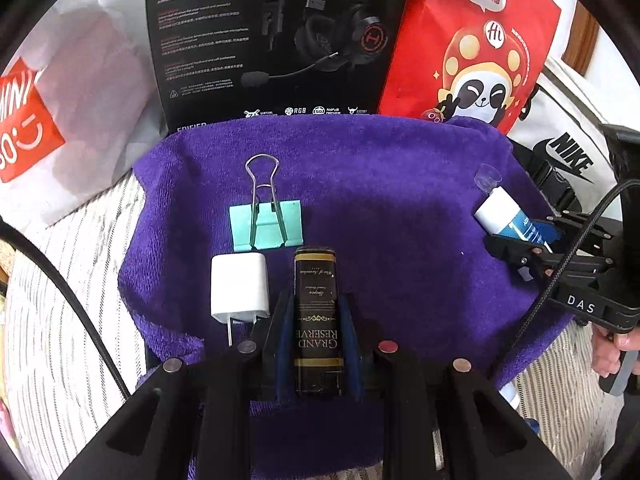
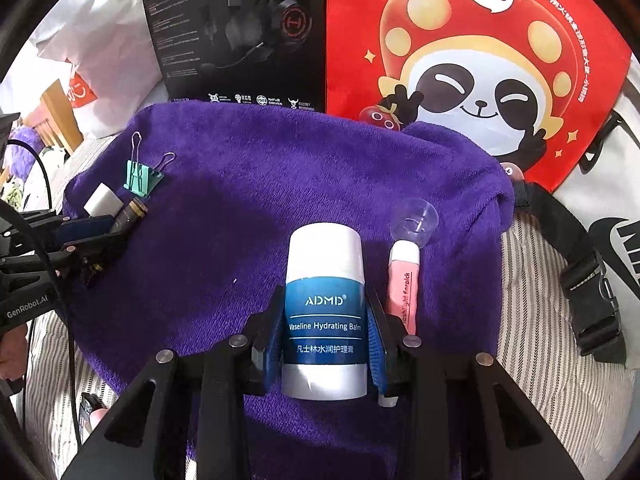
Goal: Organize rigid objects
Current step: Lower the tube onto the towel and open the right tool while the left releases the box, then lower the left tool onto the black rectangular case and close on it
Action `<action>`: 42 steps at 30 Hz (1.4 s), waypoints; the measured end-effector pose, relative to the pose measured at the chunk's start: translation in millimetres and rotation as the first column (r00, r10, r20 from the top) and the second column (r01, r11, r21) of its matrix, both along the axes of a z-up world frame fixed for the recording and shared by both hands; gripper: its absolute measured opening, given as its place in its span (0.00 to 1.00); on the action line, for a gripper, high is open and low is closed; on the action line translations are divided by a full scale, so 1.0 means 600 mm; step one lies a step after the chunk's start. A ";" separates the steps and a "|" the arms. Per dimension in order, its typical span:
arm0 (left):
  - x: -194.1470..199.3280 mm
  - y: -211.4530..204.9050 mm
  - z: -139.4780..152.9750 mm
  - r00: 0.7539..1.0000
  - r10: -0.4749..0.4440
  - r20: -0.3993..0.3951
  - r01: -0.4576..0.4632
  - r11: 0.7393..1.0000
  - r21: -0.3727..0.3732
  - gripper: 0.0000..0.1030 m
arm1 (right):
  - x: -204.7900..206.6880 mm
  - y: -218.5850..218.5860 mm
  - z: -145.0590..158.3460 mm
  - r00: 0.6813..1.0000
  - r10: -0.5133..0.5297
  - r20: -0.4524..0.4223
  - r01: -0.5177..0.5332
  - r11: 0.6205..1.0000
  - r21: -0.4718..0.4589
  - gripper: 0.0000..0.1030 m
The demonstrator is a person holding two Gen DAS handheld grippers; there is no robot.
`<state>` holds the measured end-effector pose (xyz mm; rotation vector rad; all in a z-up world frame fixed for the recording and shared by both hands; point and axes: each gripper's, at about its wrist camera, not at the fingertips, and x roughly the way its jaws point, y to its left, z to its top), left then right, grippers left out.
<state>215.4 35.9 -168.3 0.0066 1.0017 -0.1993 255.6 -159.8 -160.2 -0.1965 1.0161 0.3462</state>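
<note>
on the towel (image 1: pixel 360 184): charger (image 1: pixel 239 288) left of tin (image 1: pixel 316 320), binder clip (image 1: pixel 266 220) behind them; balm stick (image 2: pixel 325 312) far right.

Striped bed cover (image 2: pixel 532 280) carries purple towel (image 2: pixel 280 184), headset box (image 2: pixel 240 32), red bag (image 2: pixel 480 60).

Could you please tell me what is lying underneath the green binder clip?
The green binder clip rests directly on the purple towel. Whatever the towel covers beneath the clip is hidden; only striped fabric shows beyond the towel's edge.

Purple towel (image 1: pixel 360 184); mint binder clip (image 1: pixel 266 226); white charger (image 1: pixel 239 287); blue-white balm tube (image 2: pixel 325 314).
</note>
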 end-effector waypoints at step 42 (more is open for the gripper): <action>-0.239 -0.058 0.040 0.999 -0.020 -0.043 0.018 0.999 -0.050 0.38 | -0.247 -0.128 0.077 0.987 -0.157 0.027 0.153 0.982 0.109 0.48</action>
